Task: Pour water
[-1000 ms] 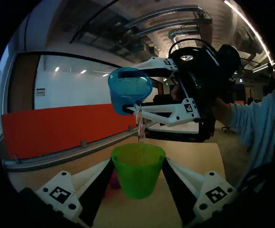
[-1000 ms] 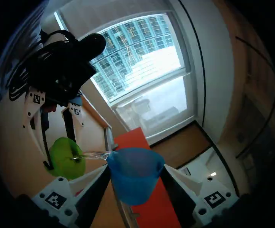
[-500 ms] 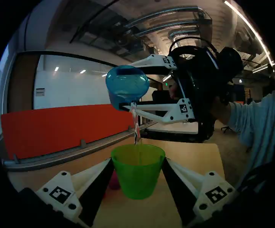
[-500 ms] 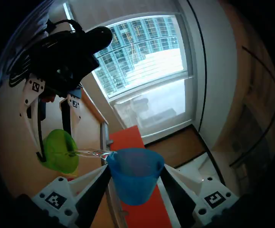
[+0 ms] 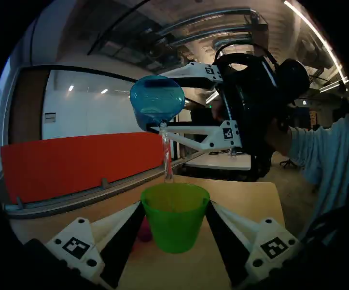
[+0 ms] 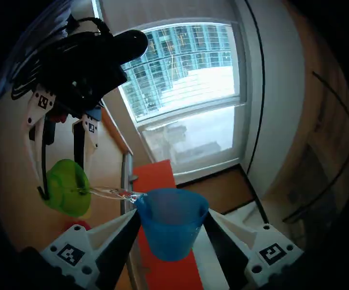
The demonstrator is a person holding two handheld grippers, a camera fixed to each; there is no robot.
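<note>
My left gripper [image 5: 174, 209] is shut on an upright green cup [image 5: 175, 220] just above the table. Above it the right gripper [image 5: 156, 103] holds a blue cup [image 5: 156, 99] tipped toward me, and a thin stream of water [image 5: 166, 159] falls from its lip into the green cup. In the right gripper view the blue cup [image 6: 172, 227] sits between my right gripper [image 6: 172, 217] fingers. The water [image 6: 109, 193] runs leftward to the green cup [image 6: 65, 188], held by the left gripper [image 6: 62, 181].
A light wooden table [image 5: 251, 193] lies under both cups, bordered by an orange wall panel [image 5: 77, 164]. A small pink object [image 5: 145, 231] sits behind the green cup. A person's sleeve [image 5: 328, 159] is at the right. A large window [image 6: 188, 87] is ahead.
The blue cup has risen and shifted left while tipping a little more. The water stream has grown longer and keeps running into the green cup, which has stayed still.
</note>
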